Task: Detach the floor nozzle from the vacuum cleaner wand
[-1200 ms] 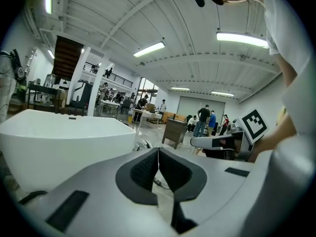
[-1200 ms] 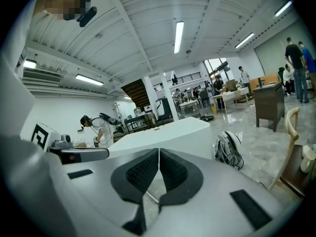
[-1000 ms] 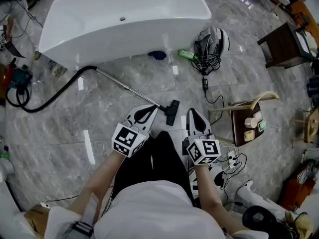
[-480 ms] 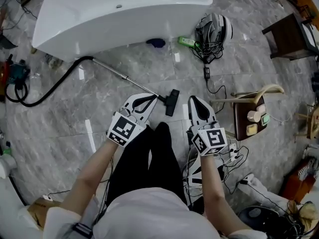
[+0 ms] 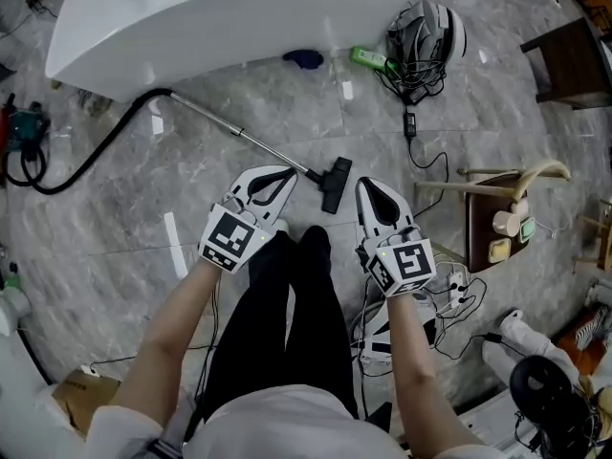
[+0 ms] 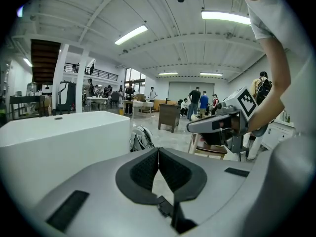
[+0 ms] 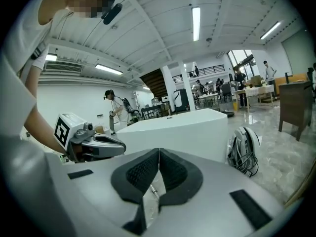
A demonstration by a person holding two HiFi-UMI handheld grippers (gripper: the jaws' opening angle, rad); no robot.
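The black floor nozzle (image 5: pixel 336 183) lies on the grey marble floor, joined to the metal wand (image 5: pixel 239 134). The wand runs up-left to a black hose (image 5: pixel 91 156). My left gripper (image 5: pixel 288 173) hovers just left of the nozzle, over the wand's end, with its jaws shut and empty. My right gripper (image 5: pixel 364 186) is just right of the nozzle, also shut and empty. In the left gripper view the pads (image 6: pixel 158 152) meet and the right gripper (image 6: pixel 217 125) shows beyond them. In the right gripper view the pads (image 7: pixel 159 152) meet, and a bit of the wand (image 7: pixel 154 191) shows below them.
A white bathtub (image 5: pixel 220 17) stands beyond the wand. A backpack with cables (image 5: pixel 426 32), a green bottle (image 5: pixel 368 58) and a charger lead (image 5: pixel 413 122) lie to the upper right. A wooden stool (image 5: pixel 497 228) stands at the right. My legs are right behind the grippers.
Both hands have sunk toward the floor and now sit closer to the nozzle on either side. Both pairs of jaws stayed shut.
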